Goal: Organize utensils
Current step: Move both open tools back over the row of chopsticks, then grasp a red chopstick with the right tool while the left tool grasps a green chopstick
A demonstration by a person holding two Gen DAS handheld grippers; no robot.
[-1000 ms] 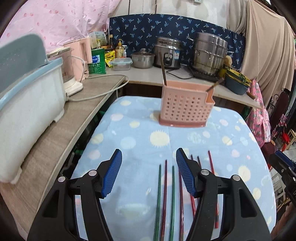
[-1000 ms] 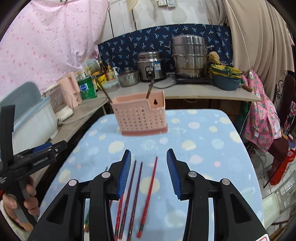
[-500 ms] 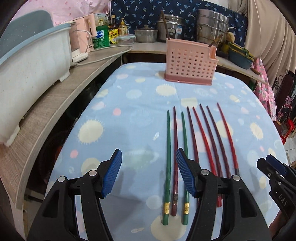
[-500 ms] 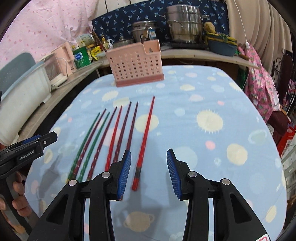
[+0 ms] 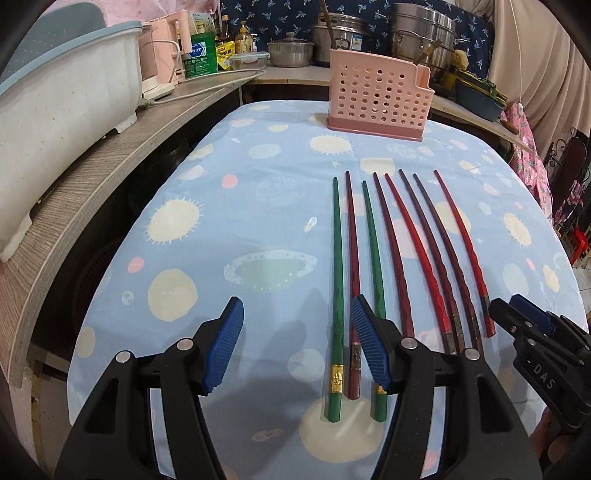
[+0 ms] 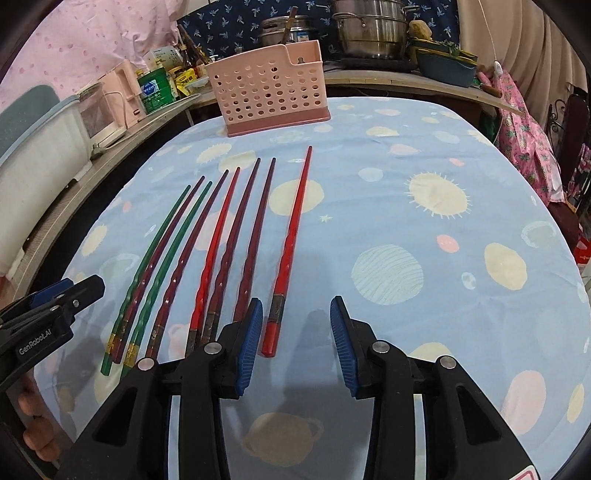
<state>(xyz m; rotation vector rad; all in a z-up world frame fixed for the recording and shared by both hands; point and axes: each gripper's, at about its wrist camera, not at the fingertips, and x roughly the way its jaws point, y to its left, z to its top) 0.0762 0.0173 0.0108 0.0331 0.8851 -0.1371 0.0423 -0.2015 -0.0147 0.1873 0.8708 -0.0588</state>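
Note:
Several chopsticks lie side by side on the blue planet-print tablecloth: two green, several dark red, two bright red. A pink perforated utensil basket stands at the table's far end. My left gripper hangs open low over the near ends; the leftmost green chopstick's handle shows between its fingers, untouched. My right gripper has its jaws closing, and the outer bright red chopstick ends between them near the left pad, not pressed. Each gripper shows in the other's view.
A wooden counter runs along the left with a white tub and a pink appliance. Pots, a rice cooker and bottles crowd the back counter. Pink floral cloth hangs off the right. The table's right half is bare cloth.
Both grippers have come down and tilted toward the chopsticks' near ends. The right gripper's jaws have narrowed a little; the left's gap is unchanged.

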